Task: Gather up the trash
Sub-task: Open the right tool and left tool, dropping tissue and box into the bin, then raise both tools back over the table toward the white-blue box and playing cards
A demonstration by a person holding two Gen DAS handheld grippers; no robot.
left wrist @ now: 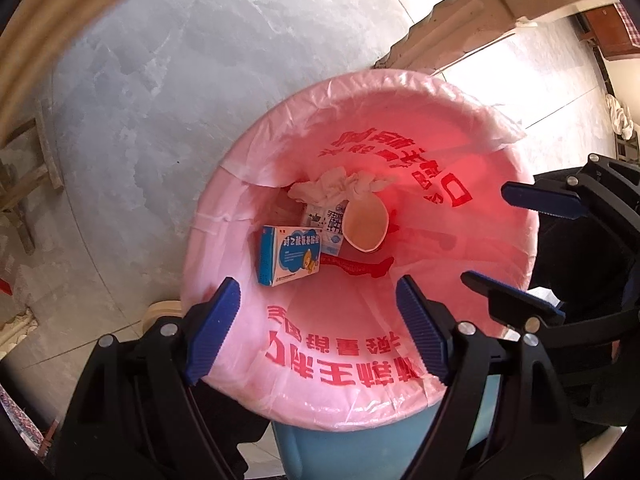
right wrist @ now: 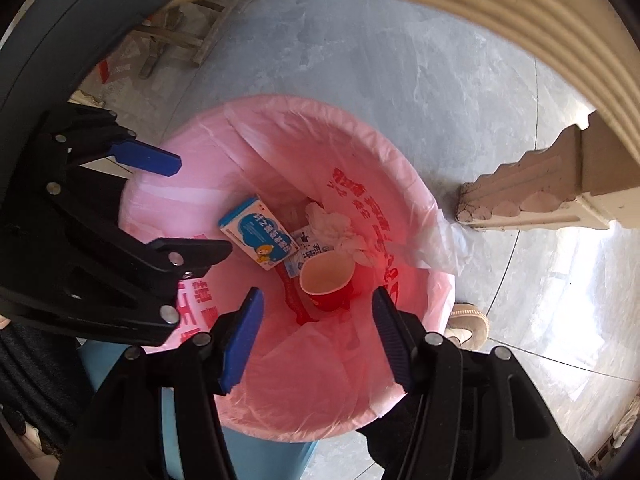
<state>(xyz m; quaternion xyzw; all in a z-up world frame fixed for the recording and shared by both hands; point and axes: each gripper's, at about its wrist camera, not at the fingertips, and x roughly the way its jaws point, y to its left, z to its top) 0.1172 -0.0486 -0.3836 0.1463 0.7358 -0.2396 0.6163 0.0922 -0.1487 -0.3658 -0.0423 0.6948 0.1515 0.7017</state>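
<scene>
My left tool [left wrist: 318, 316] hangs released over the near rim of the blue plastic bin lined with a pink printed bag [left wrist: 500, 396], nothing between its blue pads; my right tool [right wrist: 316, 344] likewise stands released and empty above the bin; below them, at the bag's bottom, lie a blue-and-white medicine box [left wrist: 290, 258], a red paper cup [right wrist: 328, 286], a small white carton [left wrist: 326, 226] and crumpled white tissue [left wrist: 340, 186]; the bag's red lettering is not legible; beyond, grey stone floor [left wrist: 160, 80].
</scene>
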